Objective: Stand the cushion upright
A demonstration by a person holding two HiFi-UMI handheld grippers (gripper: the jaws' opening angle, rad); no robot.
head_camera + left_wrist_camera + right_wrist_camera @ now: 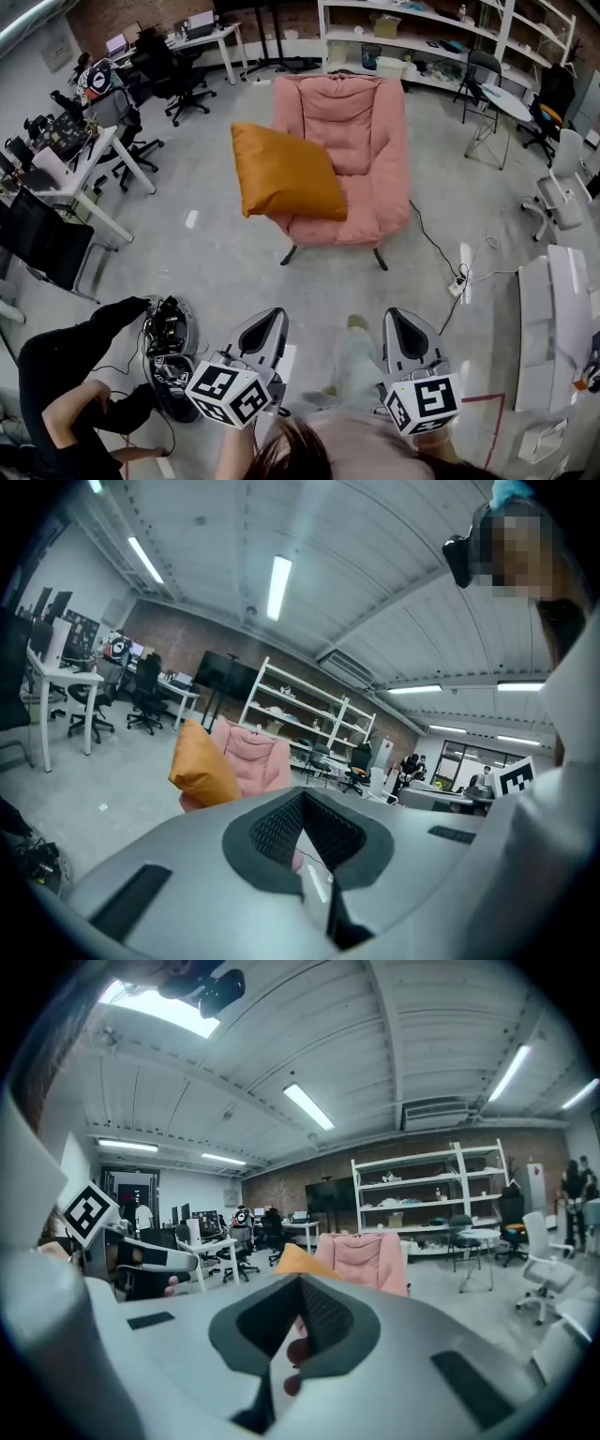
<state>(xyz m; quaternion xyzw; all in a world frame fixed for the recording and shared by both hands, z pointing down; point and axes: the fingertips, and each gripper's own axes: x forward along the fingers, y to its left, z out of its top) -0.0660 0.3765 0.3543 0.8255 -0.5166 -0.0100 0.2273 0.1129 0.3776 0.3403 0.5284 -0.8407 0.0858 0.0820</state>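
An orange cushion (286, 173) rests on the left front of a pink armchair (361, 141), its broad face tilted up and leaning over the armrest. Both grippers hover low over the floor, well short of the chair. My left gripper (271, 317) and my right gripper (399, 319) are shut with nothing between the jaws. In the left gripper view the cushion (201, 766) and armchair (257, 754) lie far ahead beyond the shut left gripper (301, 801). In the right gripper view, a tip of the cushion (298, 1262) and the armchair (372, 1256) show above the shut right gripper (302, 1286).
A person (66, 394) crouches at lower left beside a round device (169, 342) with wires. Desks and office chairs (122, 122) line the left side. Shelves (422, 37) stand at the back. A cable and power strip (458, 281) lie on the floor to the right, near a white table (553, 319).
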